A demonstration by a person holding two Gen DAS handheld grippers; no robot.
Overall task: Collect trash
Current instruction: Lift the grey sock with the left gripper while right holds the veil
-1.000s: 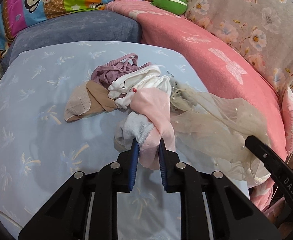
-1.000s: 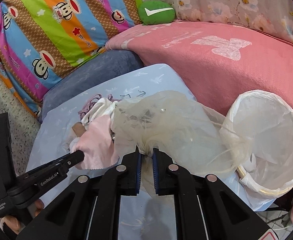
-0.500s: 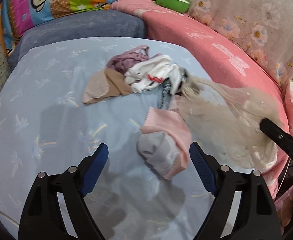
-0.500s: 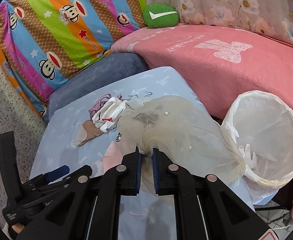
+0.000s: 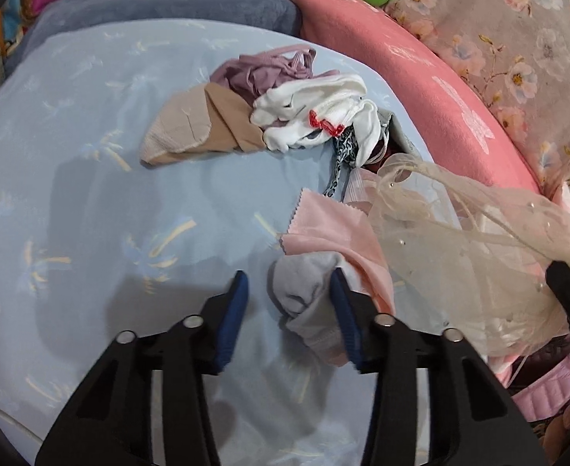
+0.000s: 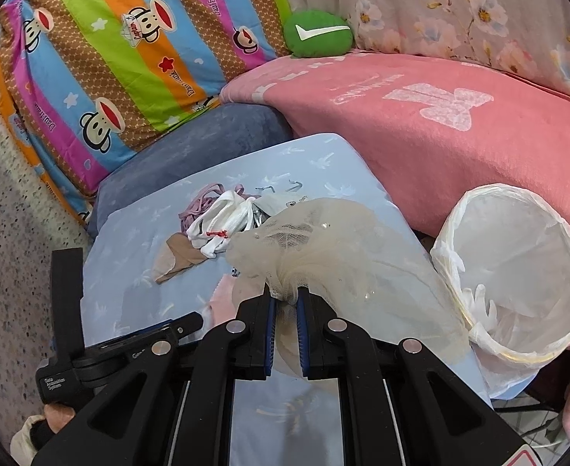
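Note:
My left gripper (image 5: 288,291) is open, its jaws on either side of a grey and pink cloth bundle (image 5: 316,279) lying on the light blue sheet (image 5: 90,194). Beyond it lies a pile: a tan cloth (image 5: 195,128), a mauve strappy cloth (image 5: 261,70) and a white cloth with a red tie (image 5: 316,112). My right gripper (image 6: 283,299) is shut on a cream mesh cloth (image 6: 323,244), which also shows in the left wrist view (image 5: 459,225). A white-lined bin (image 6: 518,272) stands open at the right.
A pink blanket (image 6: 440,116) borders the sheet on the right. A grey-blue cushion (image 6: 191,143), a striped monkey-print pillow (image 6: 110,58) and a green plush (image 6: 318,33) lie behind. Speckled floor (image 6: 5,233) is at the left.
My left gripper let go of the grey and pink bundle, opened wide, then narrowed around it again. My right gripper stayed shut on the mesh cloth and lifted back a little.

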